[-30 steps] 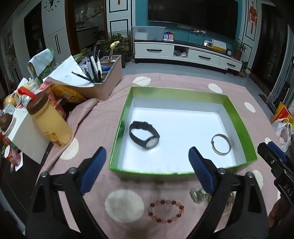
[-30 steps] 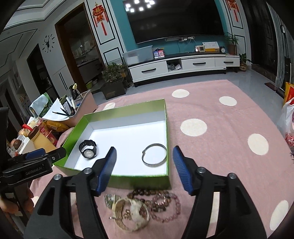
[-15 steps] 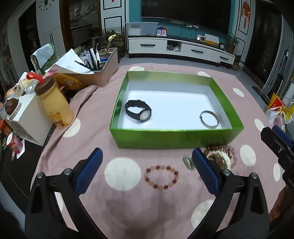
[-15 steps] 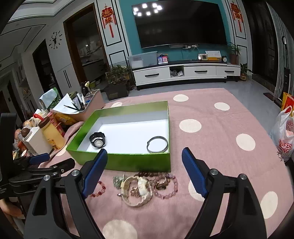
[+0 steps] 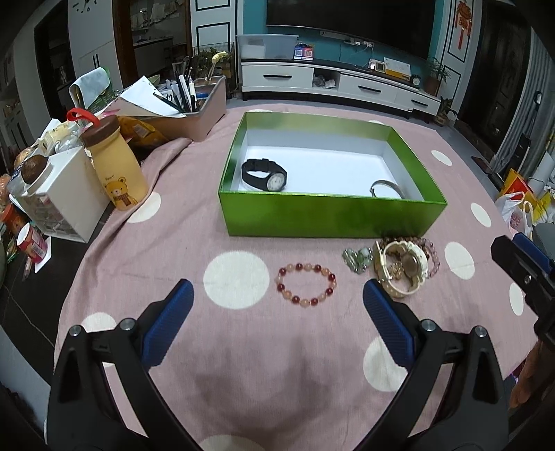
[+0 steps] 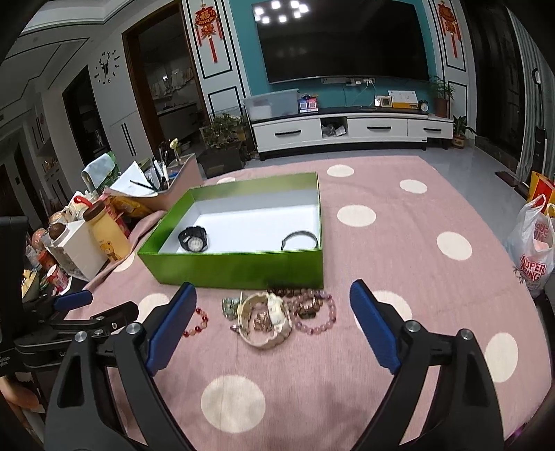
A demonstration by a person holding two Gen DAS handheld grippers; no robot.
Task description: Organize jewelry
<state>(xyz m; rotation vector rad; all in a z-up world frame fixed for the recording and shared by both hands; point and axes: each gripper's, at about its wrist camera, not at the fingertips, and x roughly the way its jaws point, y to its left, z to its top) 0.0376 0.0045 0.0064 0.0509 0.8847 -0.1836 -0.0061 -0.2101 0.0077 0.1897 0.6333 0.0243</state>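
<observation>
Two pieces boxed, black watch (image 5: 265,175) and bangle (image 5: 386,189) in green box (image 5: 329,217) beyond both tongs; left on cloth: bead bracelet (image 5: 306,284) ahead of left tongs (image 5: 277,326), jewelry pile (image 6: 277,314) ahead of right tongs (image 6: 274,329), both wide open, empty, right's jaws just widened.

A dark television (image 6: 341,41) hangs on a teal wall (image 6: 248,52) at upper centre, above a long white cabinet (image 6: 350,130), with red knot ornaments (image 6: 206,26) either side, a wall clock (image 6: 105,67) upper left, and grey floor (image 6: 485,166) at right.
</observation>
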